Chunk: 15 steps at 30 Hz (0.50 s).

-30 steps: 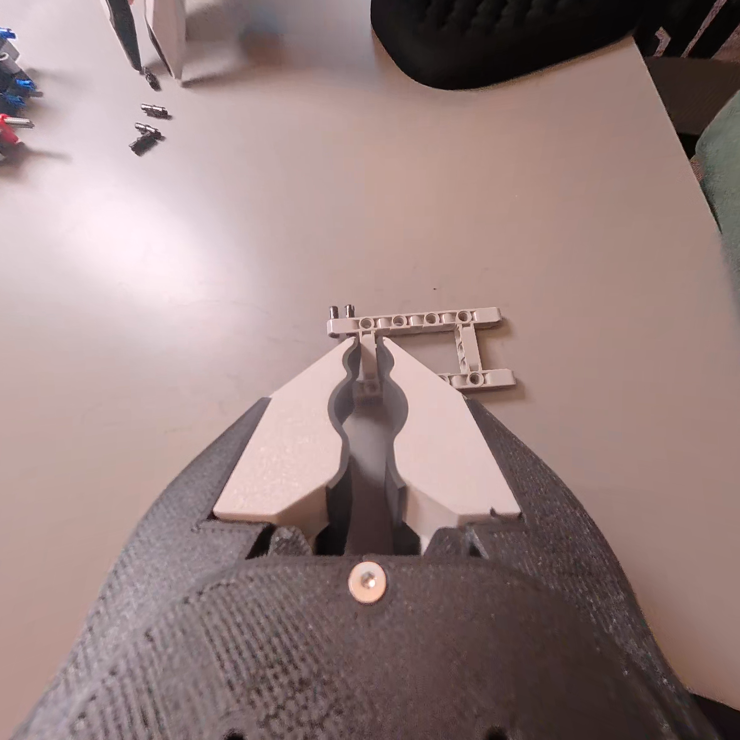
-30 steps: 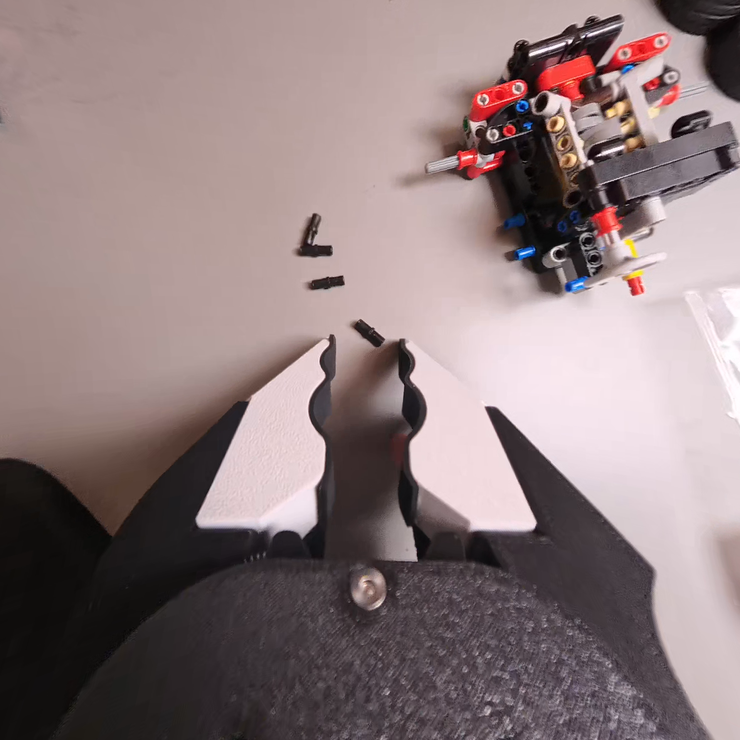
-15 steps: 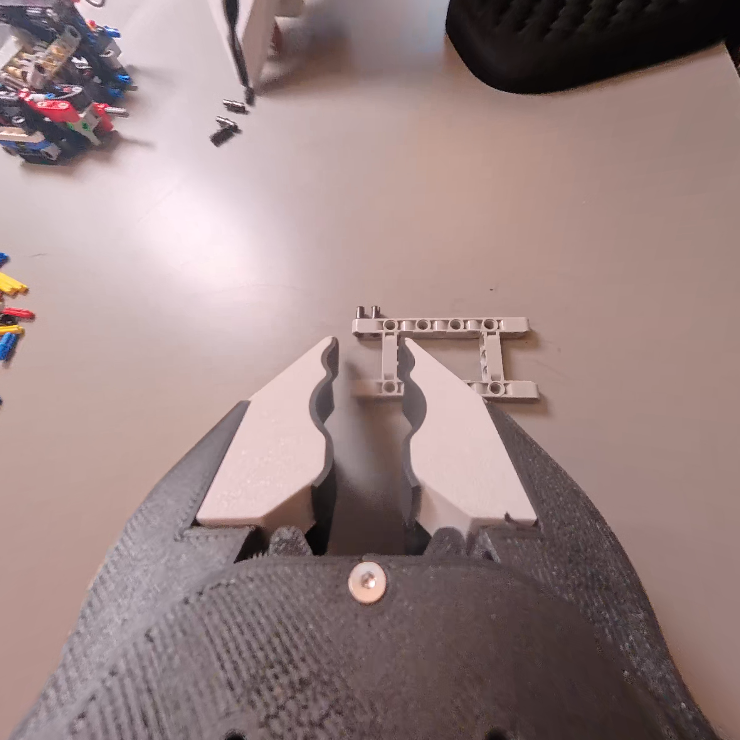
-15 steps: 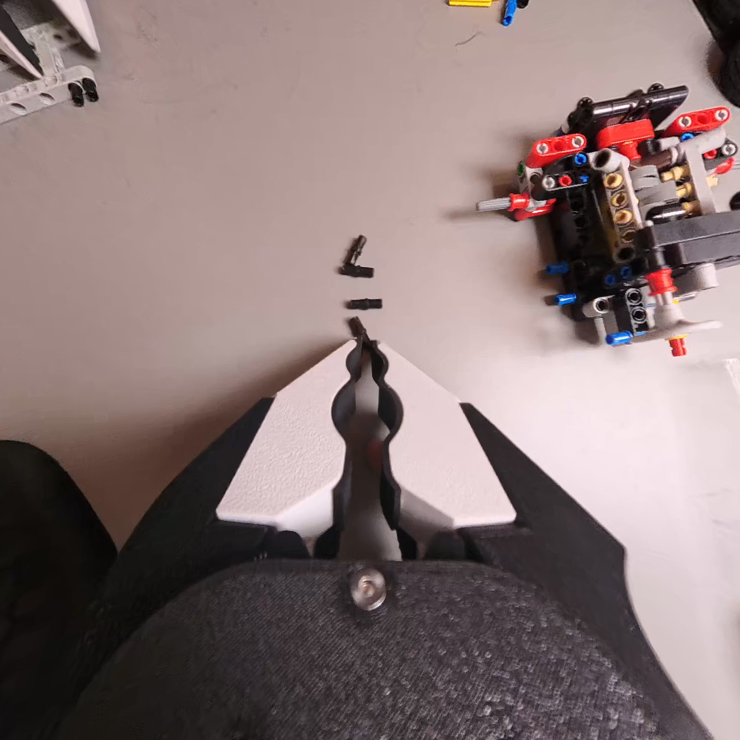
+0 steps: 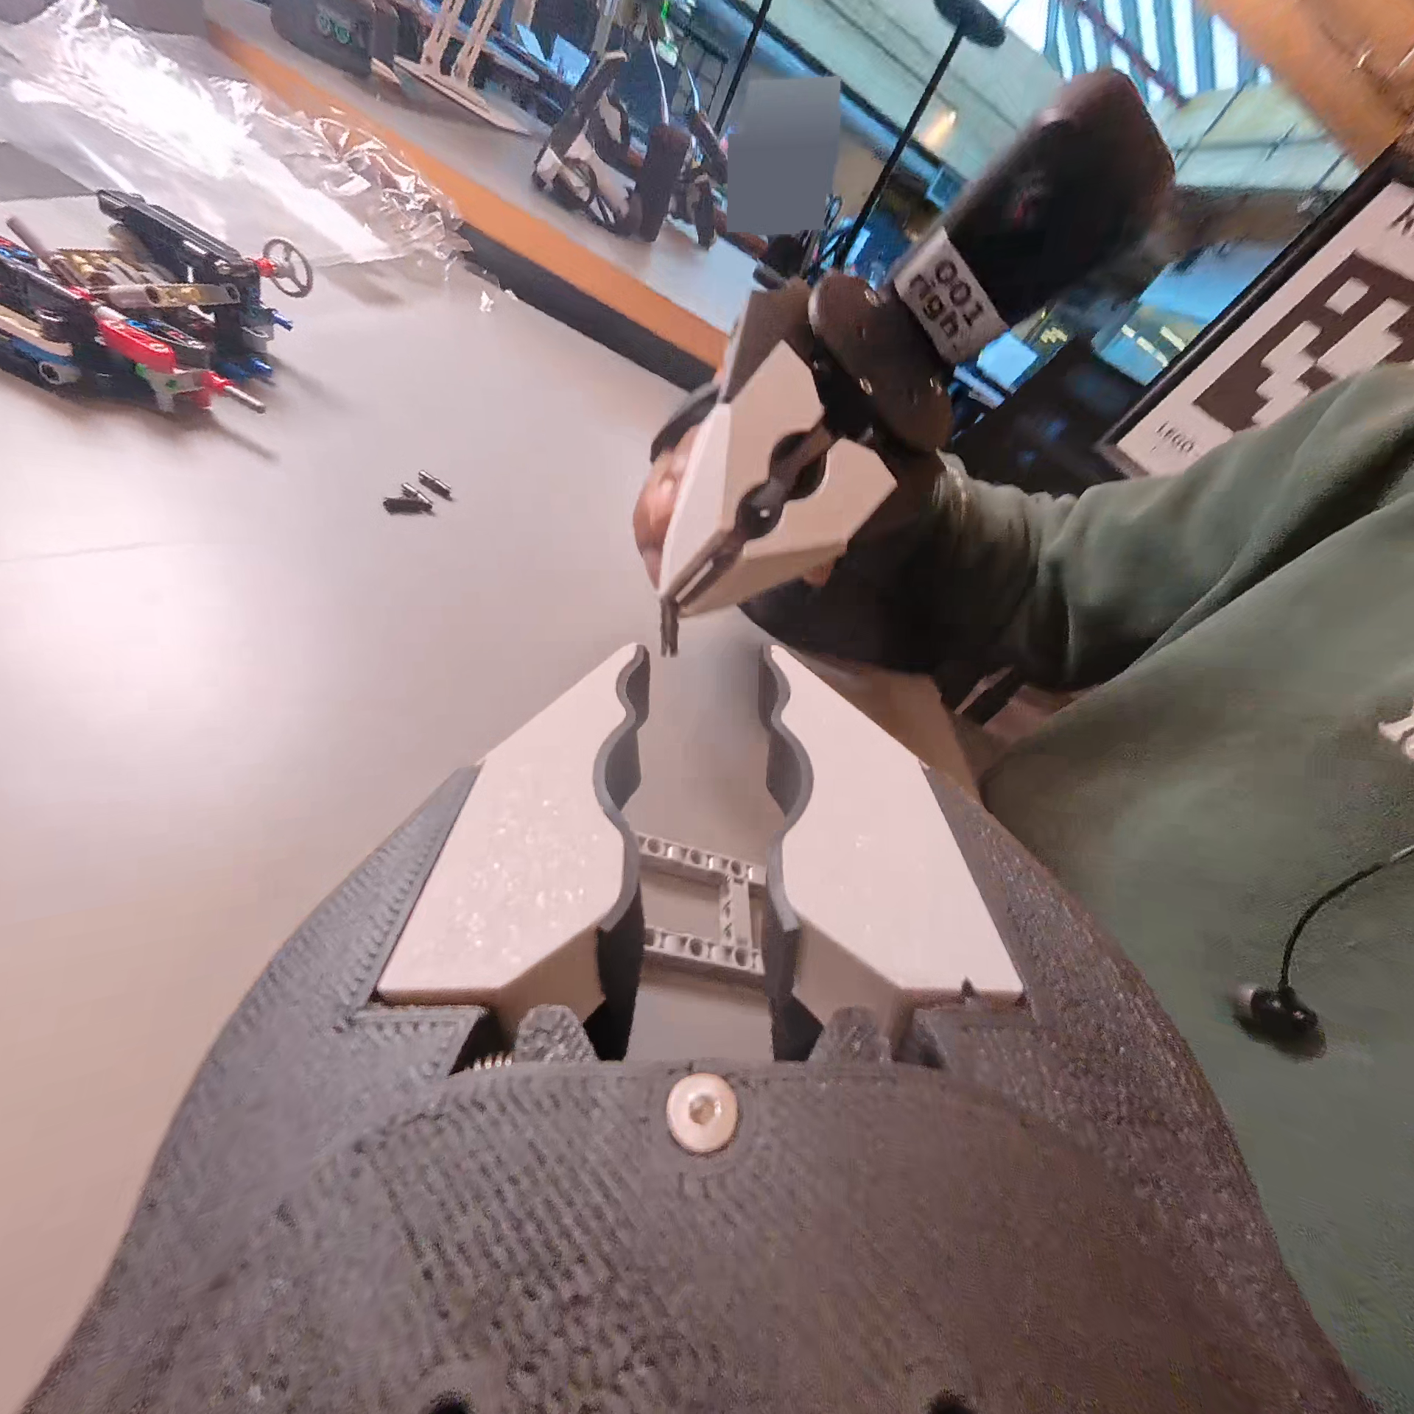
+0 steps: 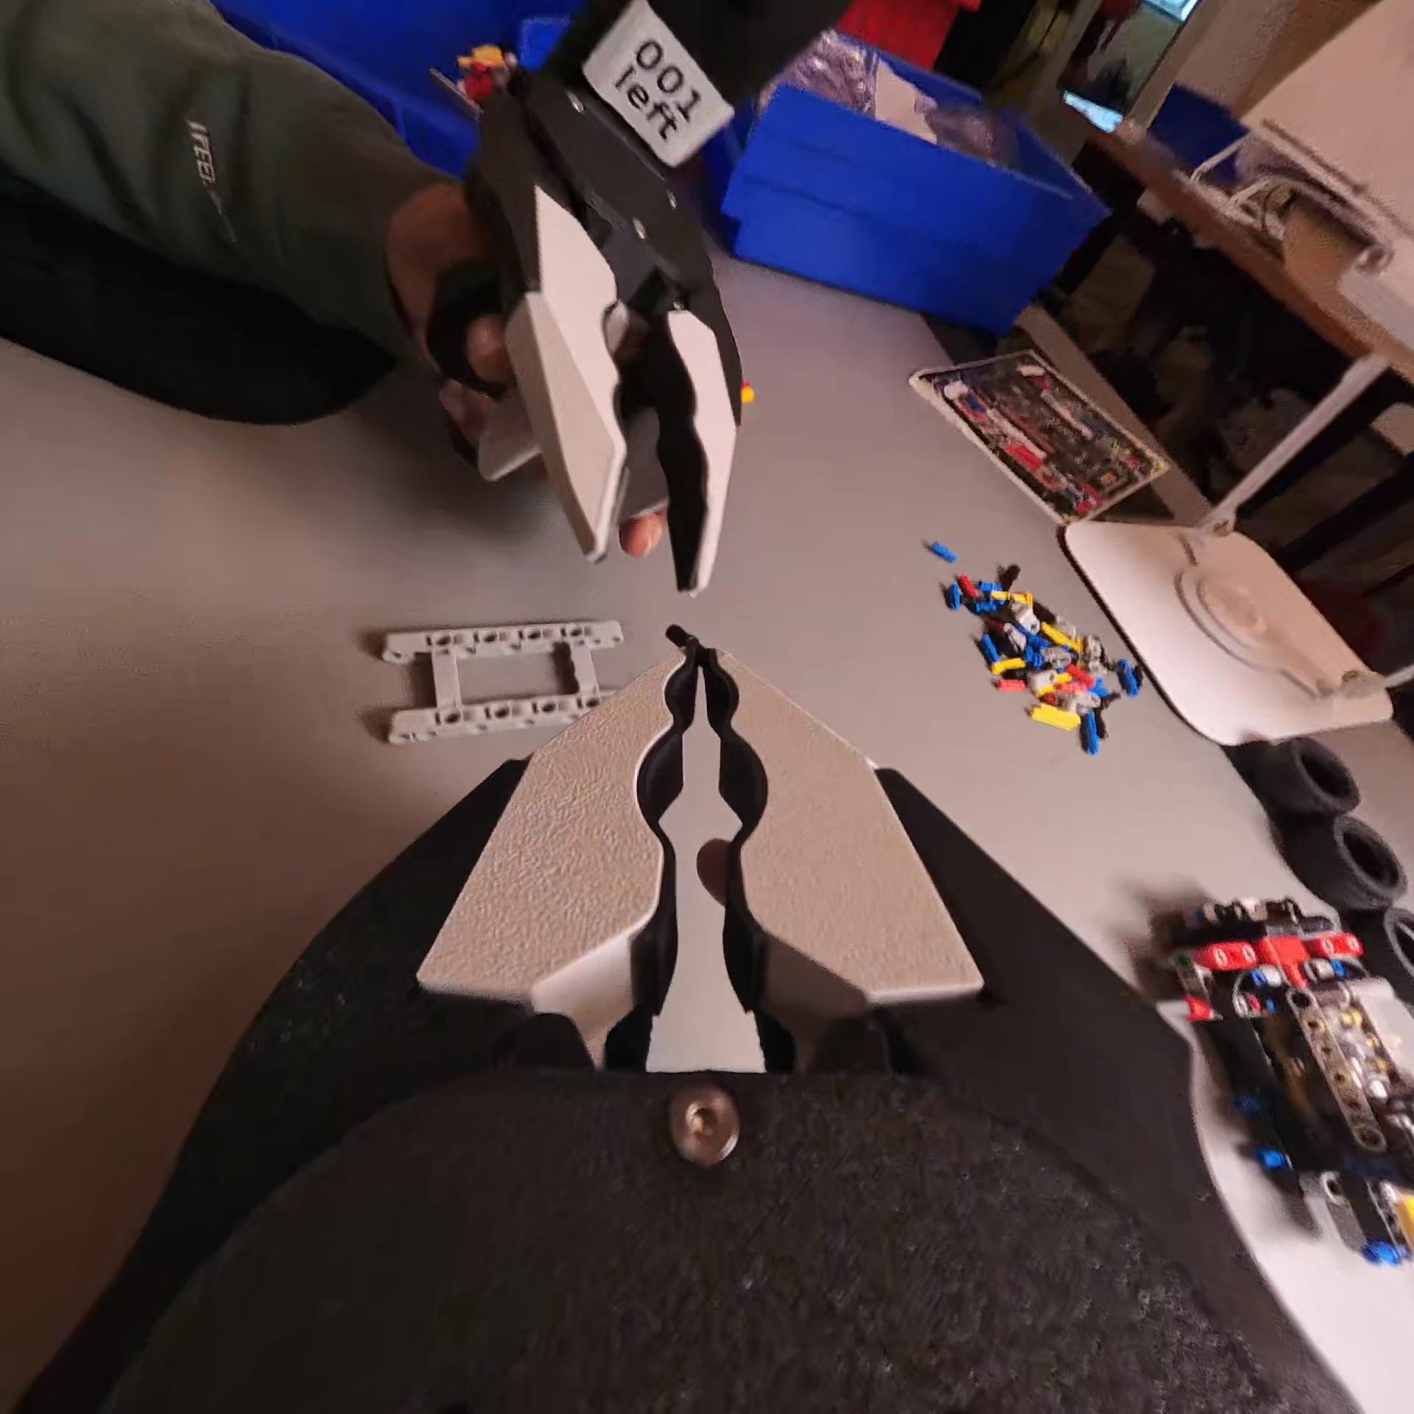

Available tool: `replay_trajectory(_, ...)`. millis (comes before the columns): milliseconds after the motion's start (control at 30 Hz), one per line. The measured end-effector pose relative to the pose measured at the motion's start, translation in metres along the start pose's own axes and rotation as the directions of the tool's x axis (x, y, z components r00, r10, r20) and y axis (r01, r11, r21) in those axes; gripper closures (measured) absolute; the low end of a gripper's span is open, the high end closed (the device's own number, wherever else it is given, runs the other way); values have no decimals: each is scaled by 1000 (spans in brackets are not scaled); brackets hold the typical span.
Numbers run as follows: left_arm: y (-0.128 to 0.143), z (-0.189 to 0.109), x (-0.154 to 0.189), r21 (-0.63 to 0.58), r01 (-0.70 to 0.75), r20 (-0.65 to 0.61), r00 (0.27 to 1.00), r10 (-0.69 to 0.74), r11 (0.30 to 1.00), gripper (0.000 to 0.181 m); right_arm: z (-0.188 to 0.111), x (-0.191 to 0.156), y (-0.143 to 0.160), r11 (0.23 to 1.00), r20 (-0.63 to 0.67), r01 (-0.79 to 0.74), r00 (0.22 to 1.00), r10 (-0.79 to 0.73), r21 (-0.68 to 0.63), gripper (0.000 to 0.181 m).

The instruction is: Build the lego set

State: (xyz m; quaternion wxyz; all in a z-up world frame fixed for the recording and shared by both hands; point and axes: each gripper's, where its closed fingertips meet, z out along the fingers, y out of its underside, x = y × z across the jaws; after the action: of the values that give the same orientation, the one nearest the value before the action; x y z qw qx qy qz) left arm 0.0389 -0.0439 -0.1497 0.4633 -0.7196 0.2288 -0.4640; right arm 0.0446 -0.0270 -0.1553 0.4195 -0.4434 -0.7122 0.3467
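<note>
Now the right gripper [image 6: 692,650] is pinching a tiny, light, slippery black pin [image 6: 676,635] by its tail; the left gripper [image 5: 704,658] is hanging released. The stiff grey frame [image 6: 497,681] is lying at its ten o'clock.

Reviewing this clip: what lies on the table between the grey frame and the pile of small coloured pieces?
In the right wrist view, bare table separates the grey frame from the coloured pieces.
</note>
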Motion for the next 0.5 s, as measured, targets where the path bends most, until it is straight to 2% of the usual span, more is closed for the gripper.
replay_trajectory(133, 2, -1, 1, -2, 1, 18, 1000, -1, 1000, 160, 8, -12, -18, 998, -1, 20, 1000, -20, 61, 181)
replay_trajectory(300, 15, 5, 5, -66, -32, 9, 999, 32, 997, 167, 8, -15, -18, 995, 22, -34, 999, 32, 98, 181)
replay_trajectory(500, 15, 5, 6, -62, -38, -7, 999, 37, 997, 179, 7, -17, -17, 991, 39, -49, 998, 45, 123, 181)
